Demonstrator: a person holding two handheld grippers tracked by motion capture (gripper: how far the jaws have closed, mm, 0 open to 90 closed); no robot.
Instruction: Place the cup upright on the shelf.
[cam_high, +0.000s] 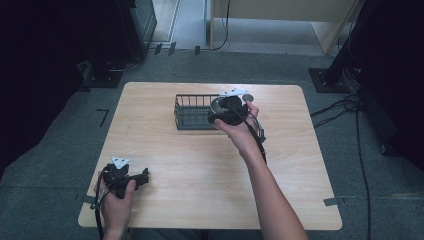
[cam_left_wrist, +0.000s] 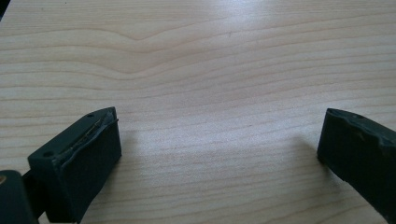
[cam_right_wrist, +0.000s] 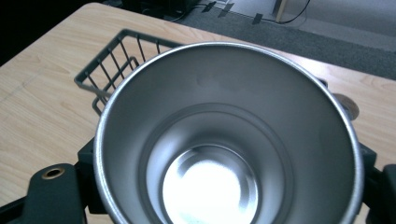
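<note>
Left hand-held gripper (cam_left_wrist: 219, 140) w/ jaws wide apart, low over bare wooden table (cam_left_wrist: 210, 60).

Light wooden table (cam_high: 200, 170) with rounded corners, black wire basket (cam_high: 192, 112) standing on its far middle

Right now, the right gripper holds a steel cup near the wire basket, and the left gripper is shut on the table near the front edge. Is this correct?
Not quite. The left gripper is open: the left gripper view shows its jaws wide apart over bare table. The rest stands: the right gripper holds the steel cup near the wire basket.
</note>
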